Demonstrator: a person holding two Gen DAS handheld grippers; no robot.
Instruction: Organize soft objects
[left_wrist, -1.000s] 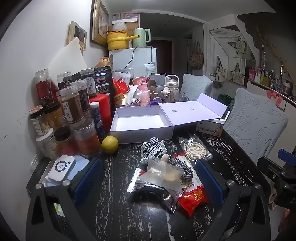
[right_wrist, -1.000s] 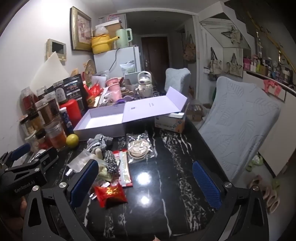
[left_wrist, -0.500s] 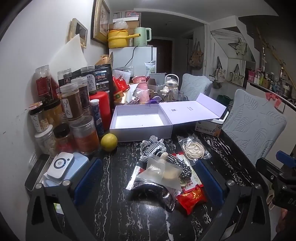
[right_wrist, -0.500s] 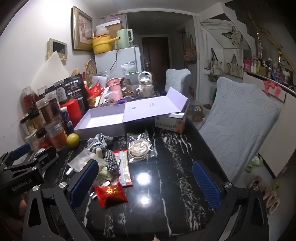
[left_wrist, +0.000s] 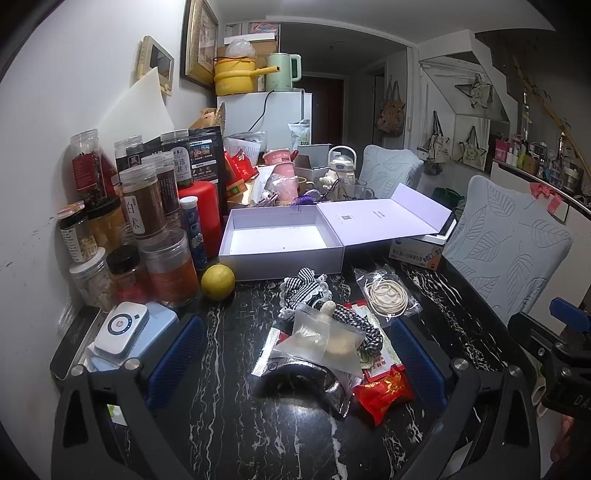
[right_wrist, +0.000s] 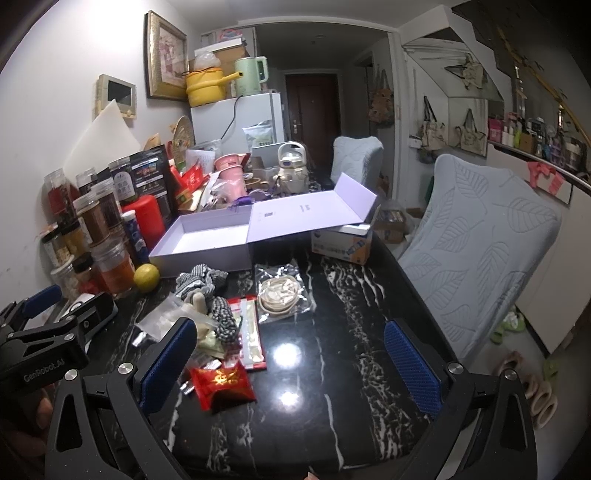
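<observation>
Black marble table (right_wrist: 332, 369) in a cluttered room, fridge (left_wrist: 266, 118) far behind. Jars (left_wrist: 147, 229) crowding the left edge, lemon (left_wrist: 218, 281) beside them. Open lilac box (left_wrist: 277, 240) at the far middle; soft pile of checked cloth (left_wrist: 304, 288), bags (left_wrist: 325, 339) and red packet (left_wrist: 384, 391) just near of it. Left gripper (left_wrist: 295, 362) spread wide around the pile, touching nothing. Right gripper (right_wrist: 291, 365) wide too, empty, over bare table.

A heap of soft things, checked fabric pieces (left_wrist: 304, 286), a clear zip bag (left_wrist: 325, 341) and a red packet (left_wrist: 382, 389), lies before the open, empty lavender box (left_wrist: 280, 240).
</observation>
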